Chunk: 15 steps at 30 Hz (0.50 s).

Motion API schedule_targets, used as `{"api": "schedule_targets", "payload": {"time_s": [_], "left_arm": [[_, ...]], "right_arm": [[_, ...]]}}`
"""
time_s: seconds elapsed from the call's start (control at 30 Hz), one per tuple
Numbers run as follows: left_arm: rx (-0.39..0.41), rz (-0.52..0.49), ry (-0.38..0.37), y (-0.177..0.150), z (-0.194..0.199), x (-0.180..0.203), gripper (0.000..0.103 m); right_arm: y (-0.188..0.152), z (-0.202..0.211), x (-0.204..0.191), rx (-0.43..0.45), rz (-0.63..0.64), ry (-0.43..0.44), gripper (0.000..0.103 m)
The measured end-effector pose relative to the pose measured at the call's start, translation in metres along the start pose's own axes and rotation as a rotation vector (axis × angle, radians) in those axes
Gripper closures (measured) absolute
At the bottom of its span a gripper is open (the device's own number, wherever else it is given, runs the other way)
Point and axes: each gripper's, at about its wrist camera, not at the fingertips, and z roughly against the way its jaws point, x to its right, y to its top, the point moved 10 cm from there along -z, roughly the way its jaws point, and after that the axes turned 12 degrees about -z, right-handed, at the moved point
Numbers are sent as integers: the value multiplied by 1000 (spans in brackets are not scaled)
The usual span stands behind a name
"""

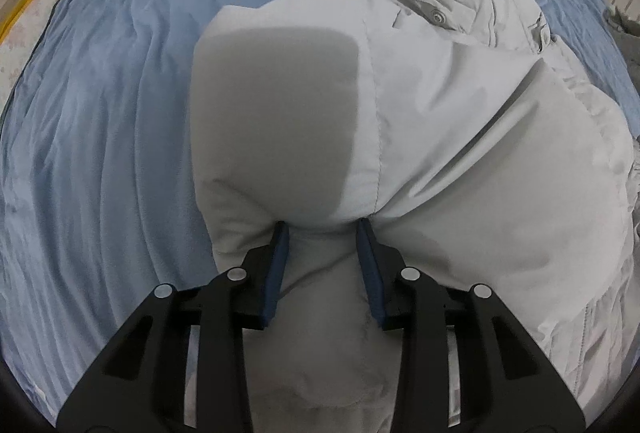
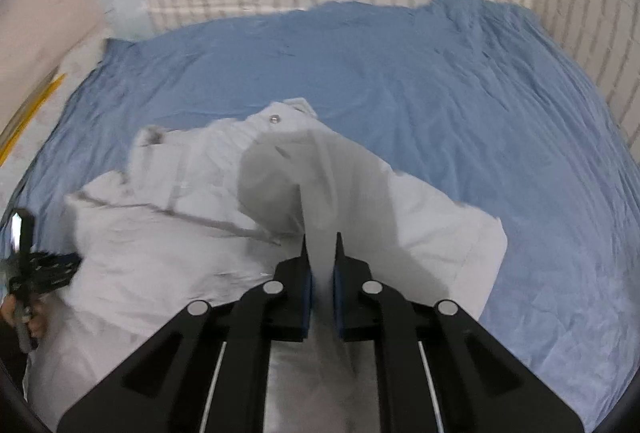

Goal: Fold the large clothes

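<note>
Both the left gripper (image 1: pixel 323 227) and right gripper (image 2: pixel 322 239) clench the unlabelled grey jacket (image 1: pixel 460 121).

Pale grey padded jacket (image 1: pixel 460 137) lies rumpled, partly lifted, on blue sheet.

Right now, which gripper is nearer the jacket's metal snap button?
Hard to call. The left gripper and right gripper each pinch the grey jacket below the snap button.

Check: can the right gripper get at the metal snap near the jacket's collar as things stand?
Probably not yet. The right gripper is shut on a fold of the grey jacket, so its jaws are occupied. The snap itself lies exposed farther ahead on top, nothing covering it.
</note>
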Motion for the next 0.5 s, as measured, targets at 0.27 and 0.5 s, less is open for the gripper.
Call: {"api": "schedule_targets", "payload": {"time_s": [0.27, 0.5], "left_arm": [[40, 17, 22, -22, 31, -5, 74], [47, 17, 64, -27, 44, -14, 46]], "right_arm": [[-61, -17, -85, -102, 209, 66, 94], [-83, -46, -71, -181, 117, 58, 83]]}}
